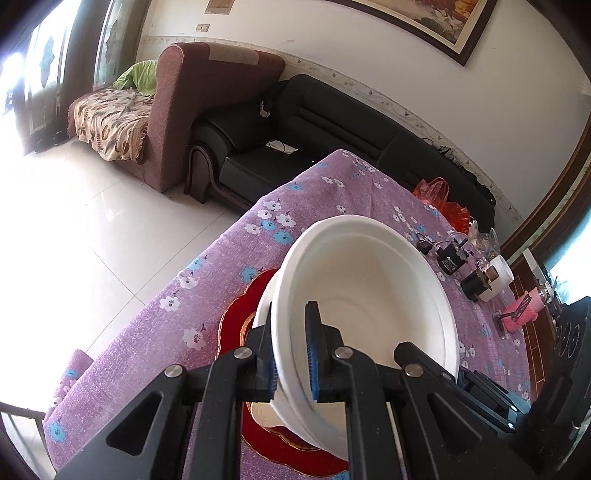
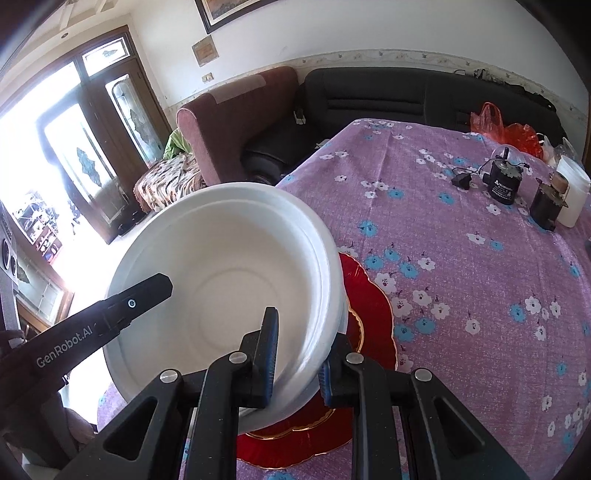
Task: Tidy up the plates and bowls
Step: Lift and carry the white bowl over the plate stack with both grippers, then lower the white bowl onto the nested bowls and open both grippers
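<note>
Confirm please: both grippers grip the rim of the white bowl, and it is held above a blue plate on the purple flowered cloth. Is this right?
Not quite. The plate under the white bowl is red with a gold edge, not blue; the right wrist view shows it. The left gripper and right gripper do grip its rim.

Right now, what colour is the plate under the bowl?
Red plate with gold rim; right wrist view.

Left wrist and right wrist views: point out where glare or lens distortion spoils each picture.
Left wrist view: the floor and window blow out to white, the picture frame bows with the lens, and the bowl stays readable. Right wrist view: the glass door washes out, dark corners vignette, and the tablecloth is evenly lit and sharp.
</note>
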A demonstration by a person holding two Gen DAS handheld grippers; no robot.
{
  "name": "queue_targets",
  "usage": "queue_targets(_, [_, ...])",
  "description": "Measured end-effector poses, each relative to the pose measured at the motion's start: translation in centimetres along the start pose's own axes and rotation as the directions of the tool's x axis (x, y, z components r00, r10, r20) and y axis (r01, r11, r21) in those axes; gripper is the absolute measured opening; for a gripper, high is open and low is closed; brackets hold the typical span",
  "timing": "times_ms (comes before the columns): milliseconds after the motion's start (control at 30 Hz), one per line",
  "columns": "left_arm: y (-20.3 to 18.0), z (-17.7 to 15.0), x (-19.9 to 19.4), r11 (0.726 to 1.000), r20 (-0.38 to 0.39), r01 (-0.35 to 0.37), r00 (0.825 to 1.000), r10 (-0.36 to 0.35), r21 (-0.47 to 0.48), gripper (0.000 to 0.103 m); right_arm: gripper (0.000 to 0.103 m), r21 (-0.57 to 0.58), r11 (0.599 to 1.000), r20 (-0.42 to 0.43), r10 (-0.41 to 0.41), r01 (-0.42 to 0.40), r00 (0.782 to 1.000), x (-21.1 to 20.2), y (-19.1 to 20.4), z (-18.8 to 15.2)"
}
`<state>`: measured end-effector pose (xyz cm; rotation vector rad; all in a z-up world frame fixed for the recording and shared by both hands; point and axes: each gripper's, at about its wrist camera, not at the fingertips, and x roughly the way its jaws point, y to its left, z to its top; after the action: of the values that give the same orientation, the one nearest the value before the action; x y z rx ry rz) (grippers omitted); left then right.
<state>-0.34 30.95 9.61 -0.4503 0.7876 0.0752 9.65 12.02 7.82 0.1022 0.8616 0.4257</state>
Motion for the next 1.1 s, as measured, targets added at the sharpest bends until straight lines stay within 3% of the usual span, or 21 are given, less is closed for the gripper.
queue_targets(200, [0.1,0.0,0.1,1.000,0.000,-0.002,1.000,0.002,-0.007,0.014,0.021,-0.023,1.000,0.010,-0.012,0.013,1.000,-0.1,0.6,-0.1])
queue_targets(333, [0.0,0.0,-0.2,1.000,-0.003,0.029,1.000,-0.029,-0.010,0.029,0.021,-0.034,0.999,0.020,-0.017,0.017,1.000,-0.2,0.8,-0.2])
queue_targets(433, [-0.5,-0.1,-0.7,0.999,0.005,0.049,0.999,-0.049,0.003,0.046,0.021,-0.043,0.999,0.028,-0.020,0.022,0.999,-0.3,1.1,-0.4])
queue_targets(500, [-0.8,-0.2,-1.4,0.999,0.028,0.041,0.999,-0.041,0.015,0.050,0.021,-0.045,0.999,0.028,-0.021,0.022,0.999,-0.3,1.2,-0.4])
queue_targets(567, [-1.1,-0.1,-2.1,0.999,0.052,0.034,0.998,-0.035,0.030,0.065,0.021,-0.035,0.999,0.018,-0.011,0.012,1.000,0.0,1.1,-0.5])
queue_targets(633, [-1.2,0.0,-2.8,0.999,0.077,0.032,0.996,-0.035,0.035,0.071,0.022,-0.026,1.000,0.023,-0.006,0.007,1.000,0.0,0.9,-0.6])
queue_targets(900, [-1.0,-0.2,-4.1,0.999,0.112,0.017,0.993,-0.021,0.032,0.072,0.033,-0.022,1.000,0.035,0.015,-0.015,0.999,-0.1,0.8,-0.6])
queue_targets(967, [-0.8,-0.4,-4.3,1.000,0.117,0.014,0.993,-0.017,0.027,0.072,0.042,-0.025,1.000,0.045,0.017,-0.015,0.999,-0.3,0.9,-0.6])
queue_targets(1100, [-0.5,-0.7,-5.0,1.000,0.136,0.000,0.991,-0.004,0.028,0.076,0.049,-0.034,0.999,0.079,0.014,-0.011,0.997,-1.2,1.2,-0.5])
